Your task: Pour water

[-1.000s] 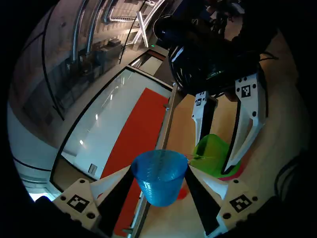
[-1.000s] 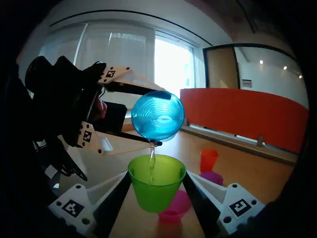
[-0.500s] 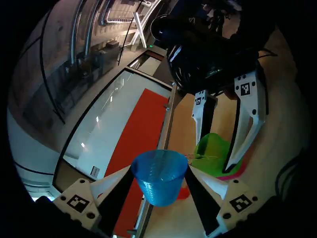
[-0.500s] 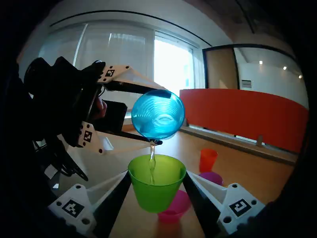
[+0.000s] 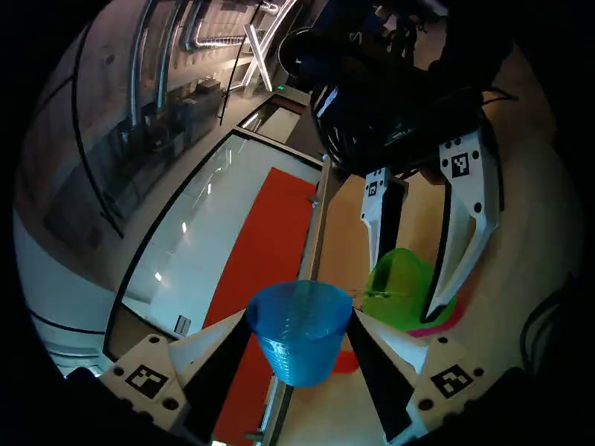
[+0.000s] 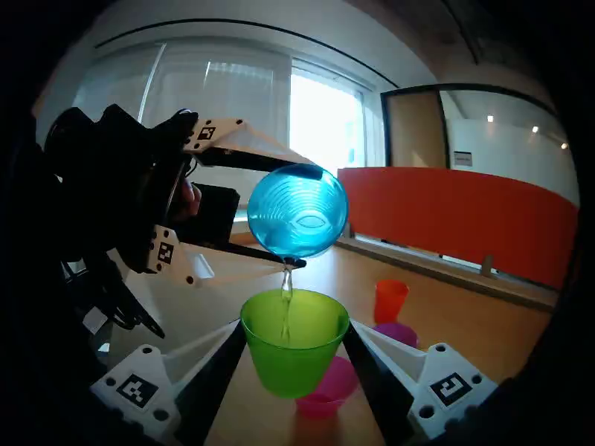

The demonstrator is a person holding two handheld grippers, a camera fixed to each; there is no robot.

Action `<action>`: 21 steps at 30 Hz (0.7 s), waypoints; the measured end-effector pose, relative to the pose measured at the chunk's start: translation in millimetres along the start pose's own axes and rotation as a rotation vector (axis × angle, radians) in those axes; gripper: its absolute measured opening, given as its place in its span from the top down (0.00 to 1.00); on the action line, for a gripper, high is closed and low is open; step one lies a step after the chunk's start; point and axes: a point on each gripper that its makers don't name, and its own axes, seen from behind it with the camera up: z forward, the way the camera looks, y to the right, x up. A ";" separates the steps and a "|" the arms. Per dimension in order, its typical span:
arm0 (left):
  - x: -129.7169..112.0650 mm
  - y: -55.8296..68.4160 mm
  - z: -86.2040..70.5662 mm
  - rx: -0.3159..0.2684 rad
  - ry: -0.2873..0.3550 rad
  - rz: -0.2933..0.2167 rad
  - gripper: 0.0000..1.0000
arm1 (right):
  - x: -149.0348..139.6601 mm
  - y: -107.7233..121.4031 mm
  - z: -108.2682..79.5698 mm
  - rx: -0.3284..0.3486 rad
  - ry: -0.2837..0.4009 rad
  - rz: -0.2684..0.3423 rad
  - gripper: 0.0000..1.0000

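The left gripper is closed on the blue cup, both fingers against its sides, holding it tipped just above the green cup. A thin stream of water runs from the blue cup's rim into the green cup, which is clamped upright between both fingers of the right gripper.

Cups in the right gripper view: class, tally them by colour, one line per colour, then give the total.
blue cup: 1
green cup: 1
orange cup: 1
purple cup: 1
pink cup: 1
Total: 5
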 end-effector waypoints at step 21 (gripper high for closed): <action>6.8 -1.4 -2.2 0.004 0.001 0.056 0.13 | -0.1 -1.0 -2.3 -0.004 0.009 -0.013 0.08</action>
